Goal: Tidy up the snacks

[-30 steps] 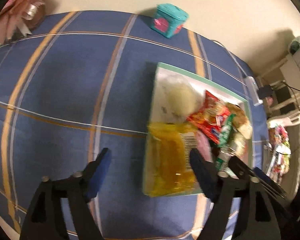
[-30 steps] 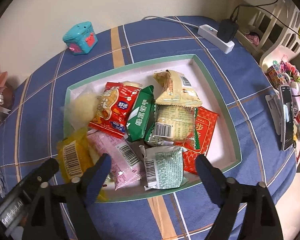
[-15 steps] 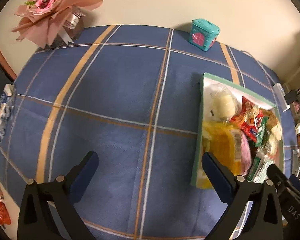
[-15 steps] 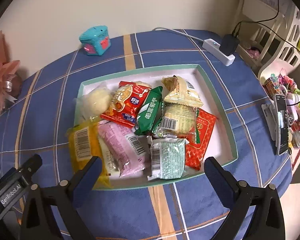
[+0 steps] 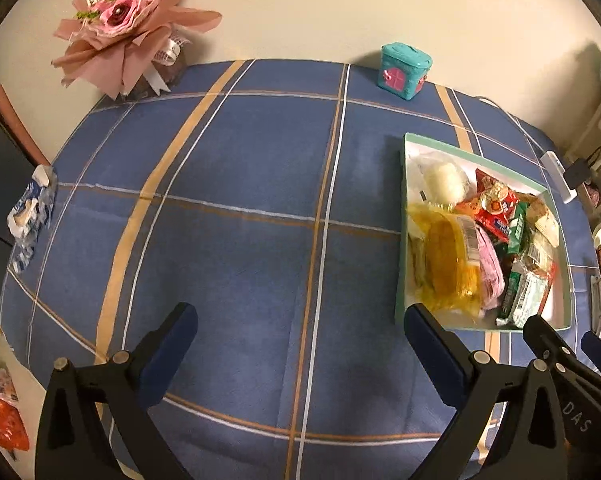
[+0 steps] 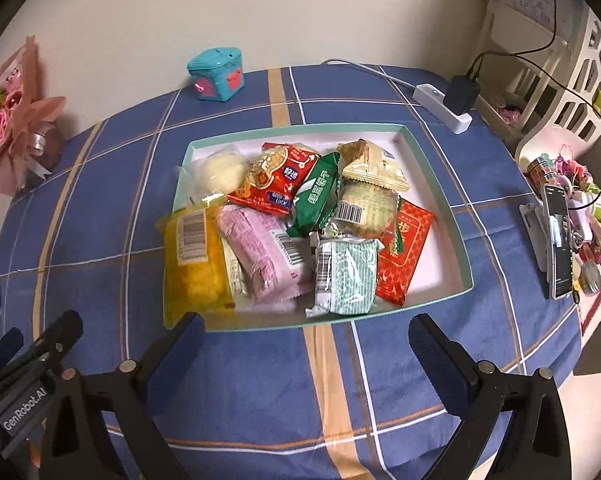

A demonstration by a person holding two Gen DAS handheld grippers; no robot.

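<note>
Fingers (image 6: 184, 336) spread, empty, just before snack tray (image 6: 432, 296).

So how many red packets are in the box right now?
2. One at the back, overlapped by the green packet; one front right, against the striped packet. More may be buried.

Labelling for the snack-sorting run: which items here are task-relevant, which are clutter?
Job:
box
yellow pack
pink pack
red packs
green packs
beige pack

Lying about:
bouquet
teal toy house
power strip
phone
</note>
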